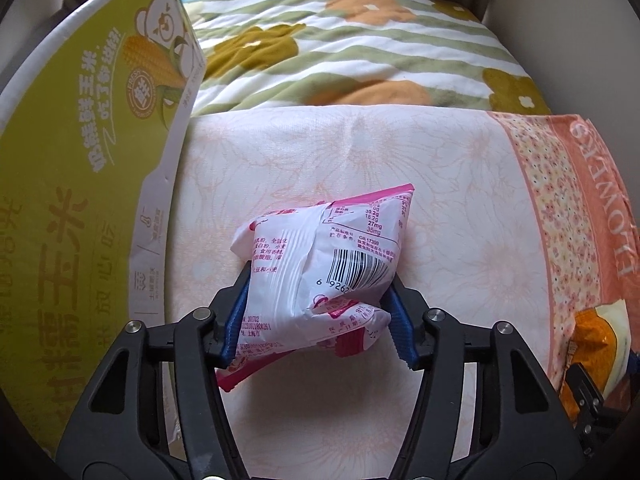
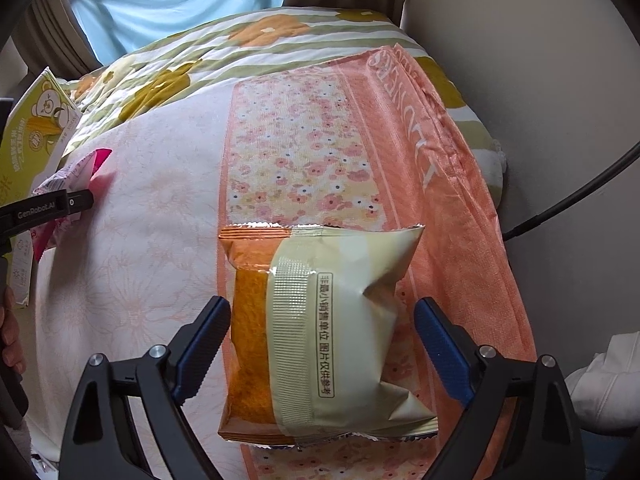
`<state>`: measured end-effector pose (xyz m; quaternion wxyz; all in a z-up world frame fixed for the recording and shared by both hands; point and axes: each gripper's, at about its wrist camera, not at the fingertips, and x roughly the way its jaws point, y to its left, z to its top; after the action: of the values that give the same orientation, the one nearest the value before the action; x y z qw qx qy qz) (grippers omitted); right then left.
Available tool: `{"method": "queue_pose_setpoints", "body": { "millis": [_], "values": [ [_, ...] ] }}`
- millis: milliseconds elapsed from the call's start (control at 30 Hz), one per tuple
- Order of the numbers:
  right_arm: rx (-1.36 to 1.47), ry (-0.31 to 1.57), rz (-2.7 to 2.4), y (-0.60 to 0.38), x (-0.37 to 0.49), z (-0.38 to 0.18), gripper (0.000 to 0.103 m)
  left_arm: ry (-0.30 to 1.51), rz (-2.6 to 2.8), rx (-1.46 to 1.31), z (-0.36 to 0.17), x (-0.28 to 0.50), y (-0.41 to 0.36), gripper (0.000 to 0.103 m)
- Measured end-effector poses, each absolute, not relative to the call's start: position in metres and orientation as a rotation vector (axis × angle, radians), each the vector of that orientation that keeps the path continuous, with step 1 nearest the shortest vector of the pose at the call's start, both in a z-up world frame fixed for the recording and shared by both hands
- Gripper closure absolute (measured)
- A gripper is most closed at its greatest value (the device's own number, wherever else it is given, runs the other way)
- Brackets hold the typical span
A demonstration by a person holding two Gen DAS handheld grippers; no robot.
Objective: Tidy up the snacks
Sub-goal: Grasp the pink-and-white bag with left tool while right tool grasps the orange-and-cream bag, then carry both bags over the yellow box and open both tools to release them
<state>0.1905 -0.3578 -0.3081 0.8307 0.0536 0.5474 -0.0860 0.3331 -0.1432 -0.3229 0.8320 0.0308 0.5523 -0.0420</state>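
Two snacks in play, one per tool. Left wrist view: left tool [image 1: 320, 304] pinching a pink-and-white snack packet [image 1: 320, 264], blue pads [image 1: 400, 320] pressed into its crumpled sides, packet apparently lifted just over the floral towel [image 1: 460, 184] spread across the bed; green corn-print box [image 1: 80, 160] standing open just to the left, likely the destination; orange-and-cream packet [image 1: 596, 344] barely visible at the right edge. Step in hand, by judgement: carrying the pink packet toward the box. Next move probably calls for swinging left over the box wall, then releasing without snagging the flap. Right wrist view: right tool [image 2: 320, 344] spread wide, fingers either side of the orange-and-cream packet lying flat on the towel's orange border, left pad near touching, right pad apart. Next there: closing on the packet's puffy middle, gently, since the filled wrapper may slip or crush.
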Motion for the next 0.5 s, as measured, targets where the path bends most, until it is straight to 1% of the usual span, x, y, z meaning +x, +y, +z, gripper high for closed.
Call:
{"method": "queue_pose_setpoints", "body": {
  "millis": [100,167,200,233,267,333,500],
  "values": [
    [0.098,1.168,-0.182,-0.356,0.189,-0.311,0.012,1.177,-0.116,0.092,-0.322,0.329,-0.148,0.049],
    [0.091,1.179,-0.168,-0.354,0.189,-0.313,0.021,1.18,-0.135,0.097,-0.321,0.326,-0.151,0.05],
    [0.092,1.193,-0.156,-0.353,0.189,-0.315,0.033,1.179,-0.143,0.098,-0.32,0.323,-0.152,0.05],
    [0.09,1.2,-0.154,-0.352,0.189,-0.317,0.036,1.176,-0.15,0.098,-0.318,0.321,-0.152,0.05],
    [0.087,1.199,-0.154,-0.352,0.189,-0.317,0.036,1.172,-0.159,0.098,-0.316,0.32,-0.153,0.05],
    [0.083,1.194,-0.149,-0.353,0.188,-0.314,0.041,1.165,-0.177,0.106,-0.313,0.316,-0.156,0.05],
    [0.097,1.161,-0.127,-0.354,0.183,-0.3,0.043,1.139,-0.201,0.108,-0.298,0.308,-0.161,0.051]
  ]
}}
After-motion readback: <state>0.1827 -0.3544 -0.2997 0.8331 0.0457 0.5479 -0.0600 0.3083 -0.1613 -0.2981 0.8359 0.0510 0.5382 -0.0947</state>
